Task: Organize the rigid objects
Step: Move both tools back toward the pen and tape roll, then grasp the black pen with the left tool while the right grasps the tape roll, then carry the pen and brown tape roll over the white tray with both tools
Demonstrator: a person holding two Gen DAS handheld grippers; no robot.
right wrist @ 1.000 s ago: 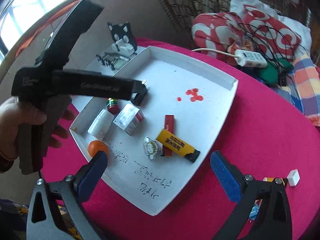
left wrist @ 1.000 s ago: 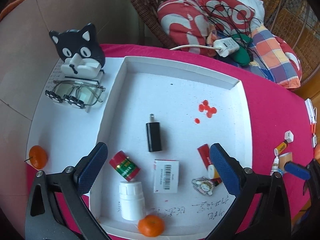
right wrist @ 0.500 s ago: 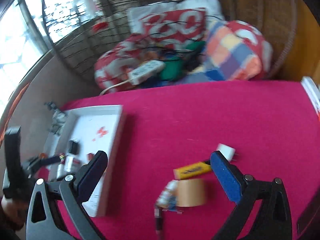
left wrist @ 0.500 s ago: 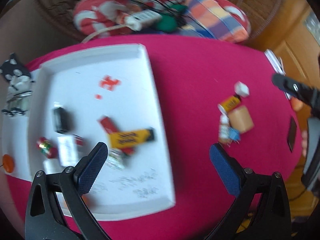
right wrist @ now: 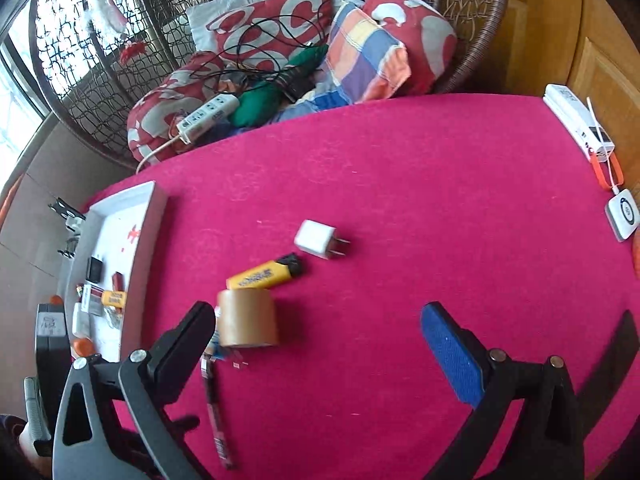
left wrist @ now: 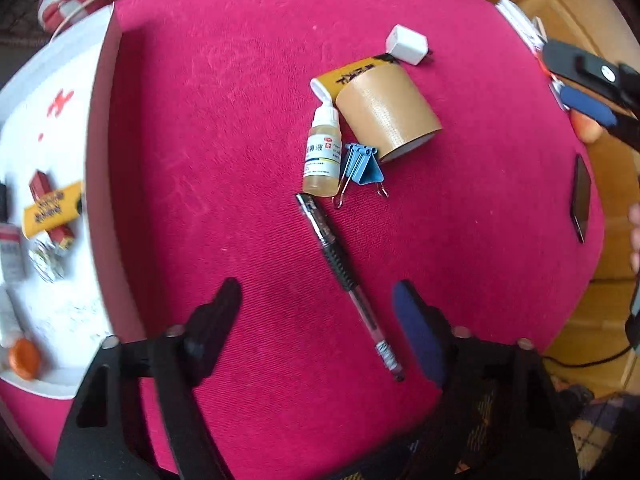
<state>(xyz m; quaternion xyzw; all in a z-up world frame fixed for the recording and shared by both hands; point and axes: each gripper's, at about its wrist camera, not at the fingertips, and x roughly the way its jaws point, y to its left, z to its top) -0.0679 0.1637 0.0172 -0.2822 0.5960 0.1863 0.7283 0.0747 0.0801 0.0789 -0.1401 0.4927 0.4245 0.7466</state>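
A black pen point(left wrist: 340, 264) lies slanted on the red tablecloth, and my left gripper point(left wrist: 316, 304) points down over its lower half. Its jaws are closing with the pen between them, and the pads are clear of it. Just beyond the pen are a dropper bottle point(left wrist: 322, 156), a blue binder clip point(left wrist: 362, 166), a brown tape roll point(left wrist: 386, 116), a yellow lighter point(left wrist: 352, 74) and a white charger point(left wrist: 407, 45). My right gripper point(right wrist: 318, 320) hangs open above the cloth, with the tape roll point(right wrist: 248, 322) by its left finger. The white tray point(left wrist: 96, 160) at the left holds several small items.
A black phone point(left wrist: 581, 198) lies near the table's right edge. A white box point(right wrist: 576, 124) and a round device point(right wrist: 622, 212) sit at the far right. A wicker chair with cushions point(right wrist: 280, 40) and a power strip point(right wrist: 208, 116) stands behind the table.
Both grippers swung right, from over the tray to the loose items on the cloth. The left gripper dropped over the pen and its jaws have narrowed.
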